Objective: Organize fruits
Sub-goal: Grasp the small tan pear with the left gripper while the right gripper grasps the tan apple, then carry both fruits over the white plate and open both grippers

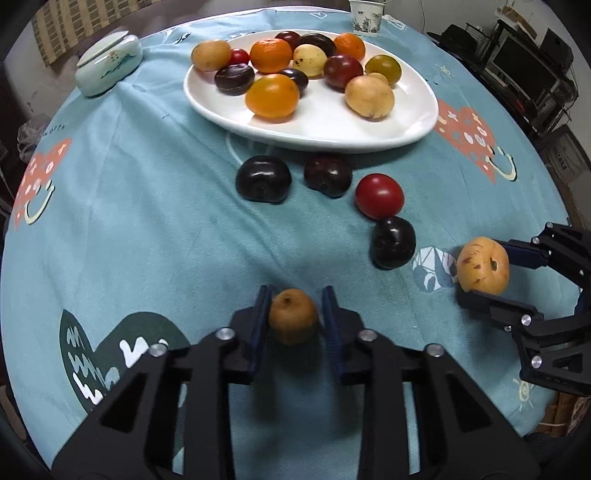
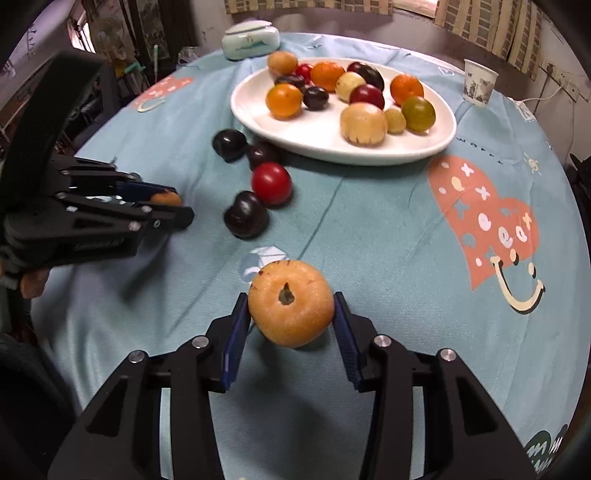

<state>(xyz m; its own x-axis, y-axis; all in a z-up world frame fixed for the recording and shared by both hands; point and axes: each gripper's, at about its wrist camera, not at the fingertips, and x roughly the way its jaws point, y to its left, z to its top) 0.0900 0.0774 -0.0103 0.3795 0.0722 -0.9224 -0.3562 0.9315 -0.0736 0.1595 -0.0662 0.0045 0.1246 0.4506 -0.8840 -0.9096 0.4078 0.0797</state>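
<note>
White plate (image 1: 406,125) at far side of teal tablecloth (image 1: 147,221), loaded w/ oranges, dark plums, yellow & red fruit. On cloth just in front of plate: two dark plums (image 1: 263,179) (image 1: 328,174), a red fruit (image 1: 379,195) & a third dark plum (image 1: 392,242) touching it.

Left gripper (image 1: 293,314): fingers set narrow, w/ a small brown fruit (image 1: 293,316) between the pads, left pad touching; grip not certain. Right gripper (image 2: 291,314): fingers wider, closed on a bigger yellow-orange fruit (image 2: 291,303) w/ dark spots, near front edge of cloth. Lidded pale dish (image 1: 109,62) & paper cup (image 1: 365,16) stand past the plate.
</note>
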